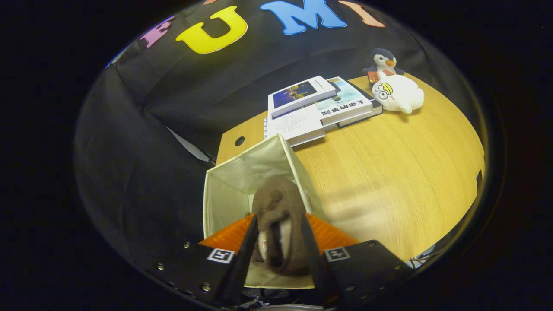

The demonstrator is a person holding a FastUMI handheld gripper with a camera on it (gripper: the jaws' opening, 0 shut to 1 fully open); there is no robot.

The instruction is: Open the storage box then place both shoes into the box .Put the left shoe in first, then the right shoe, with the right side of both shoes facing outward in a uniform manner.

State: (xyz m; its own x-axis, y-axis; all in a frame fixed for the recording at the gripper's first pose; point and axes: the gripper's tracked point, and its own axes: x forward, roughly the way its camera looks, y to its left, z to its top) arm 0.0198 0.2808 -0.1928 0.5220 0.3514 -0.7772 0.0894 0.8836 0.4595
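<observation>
A cream fabric storage box [229, 190] stands open at the left end of the wooden table [389, 172], right under and ahead of my fingers. A brown fuzzy shoe [278, 211] hangs between my fingers over the box's opening, its toe pointing away from me into the box. My gripper [278, 242] is shut on the brown shoe, one finger pressing each side near its heel opening. The box's floor is hidden by the shoe, so I cannot tell whether another shoe lies inside.
A stack of books [315, 108] lies just beyond the box. A white plush toy [397, 93] and a small penguin plush [383, 62] sit at the far right of the table. Bare wood stretches to the right of the box.
</observation>
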